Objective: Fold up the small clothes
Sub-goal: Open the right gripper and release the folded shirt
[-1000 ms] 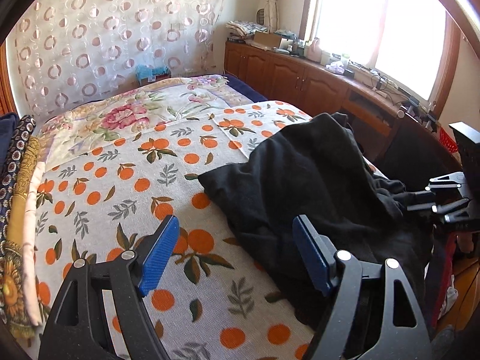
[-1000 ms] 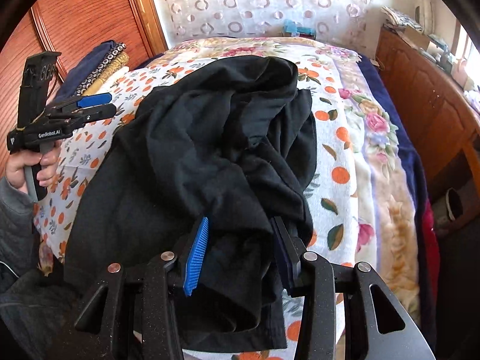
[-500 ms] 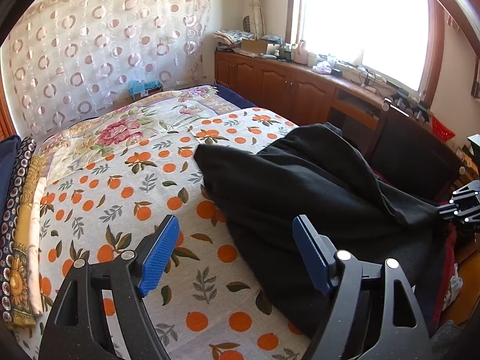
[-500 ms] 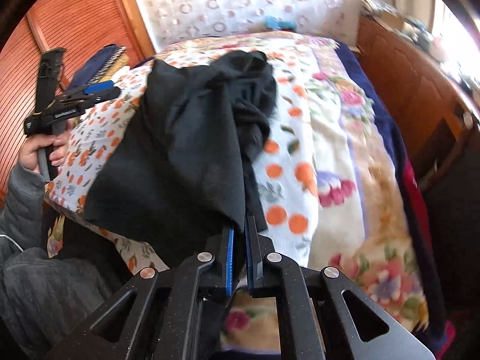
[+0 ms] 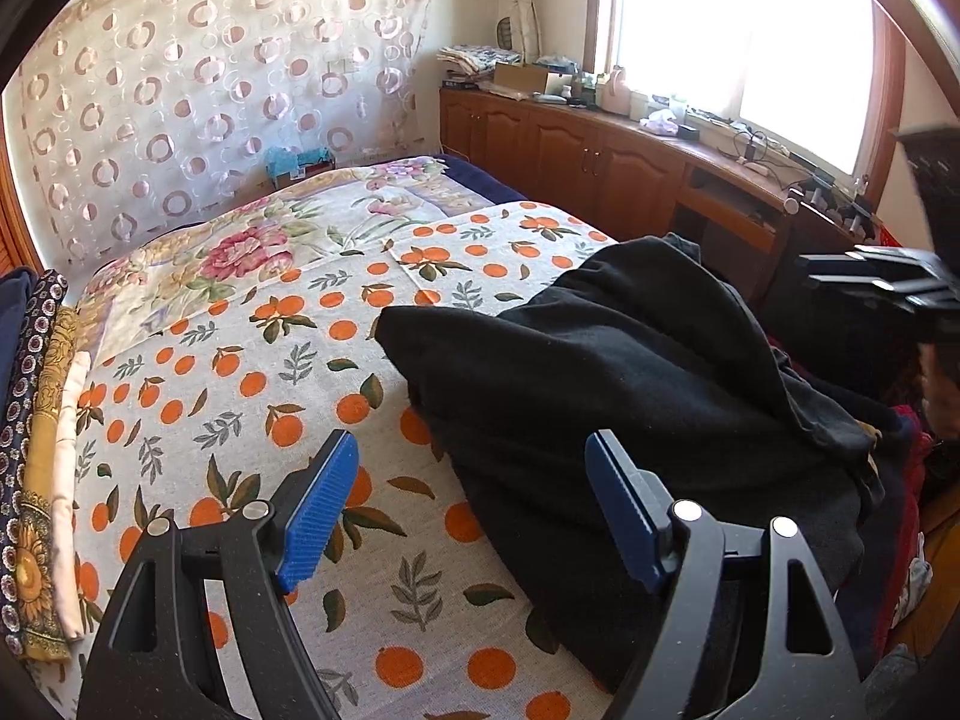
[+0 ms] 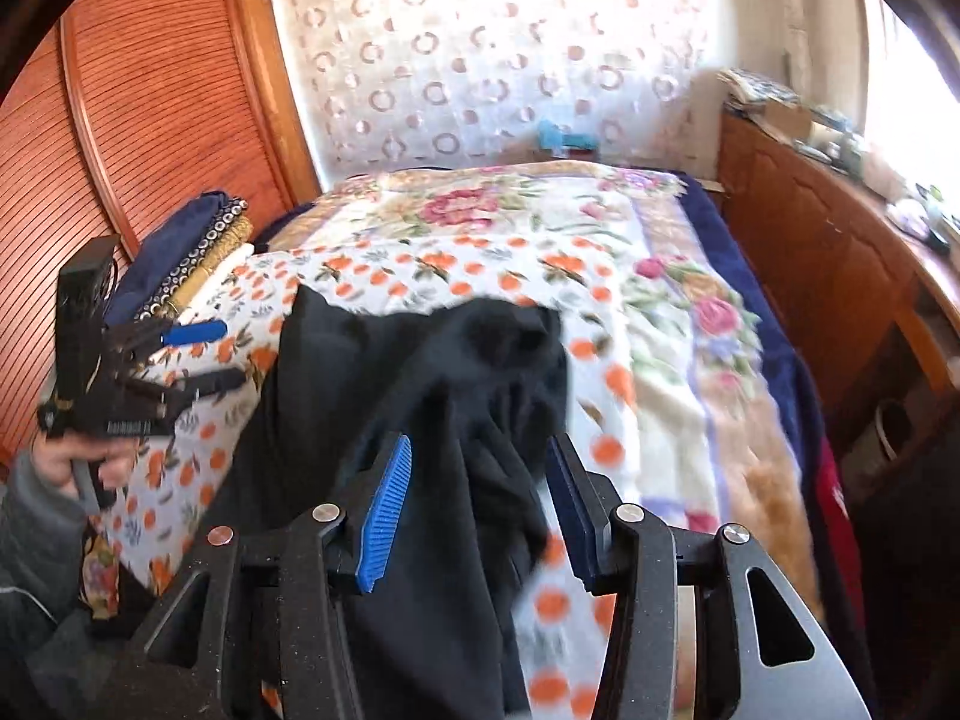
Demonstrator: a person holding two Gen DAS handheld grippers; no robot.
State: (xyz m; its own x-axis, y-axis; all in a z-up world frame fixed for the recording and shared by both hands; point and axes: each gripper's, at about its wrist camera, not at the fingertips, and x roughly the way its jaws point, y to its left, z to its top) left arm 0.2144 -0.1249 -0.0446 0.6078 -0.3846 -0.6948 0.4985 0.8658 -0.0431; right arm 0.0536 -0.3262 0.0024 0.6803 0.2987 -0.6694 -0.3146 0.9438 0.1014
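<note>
Lying in a crumpled heap on the orange-print sheet [image 5: 252, 360] of the bed, the black garment [image 5: 630, 372] is not yet spread flat. Part of it hangs between the parted pads of the right tongs [image 6: 480, 504], which are seen open and ungripped. The left tongs [image 5: 474, 510] are held open above the sheet. Spreading is judged the step in hand; a corner must next be pinched. Folded cloths [image 5: 36, 420] lie stacked beside.

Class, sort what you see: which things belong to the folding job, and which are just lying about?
Belongs to the job:
black garment
left gripper
right gripper

Just lying about:
stacked folded fabrics
cluttered wooden cabinet
teal box
</note>
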